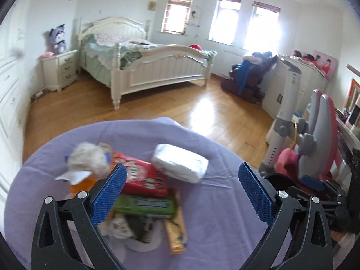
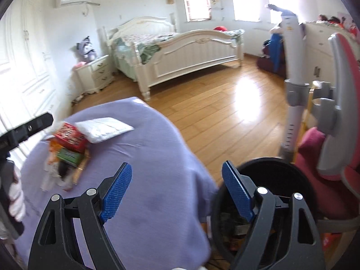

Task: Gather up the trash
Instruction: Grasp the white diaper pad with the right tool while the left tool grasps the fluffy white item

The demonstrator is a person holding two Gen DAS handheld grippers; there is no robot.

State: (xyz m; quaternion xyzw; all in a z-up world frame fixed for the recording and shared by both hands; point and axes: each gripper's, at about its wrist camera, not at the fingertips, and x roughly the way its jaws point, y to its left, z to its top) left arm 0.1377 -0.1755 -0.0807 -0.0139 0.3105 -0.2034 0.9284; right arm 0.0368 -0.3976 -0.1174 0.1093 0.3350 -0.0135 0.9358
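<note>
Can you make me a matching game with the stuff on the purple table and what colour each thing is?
Things:
1. snack box
2. flat packet
3. tissue pack
4. trash bin

Colours:
A. white
B. black
C. red
D. green

Pairs: 1-C, 2-D, 3-A, 4-B. The bin stands beside the table, not on it.

We are looking into a home bedroom: a cream carved wooden bed at twelve o'clock, a matching three-drawer nightstand at ten.
</note>
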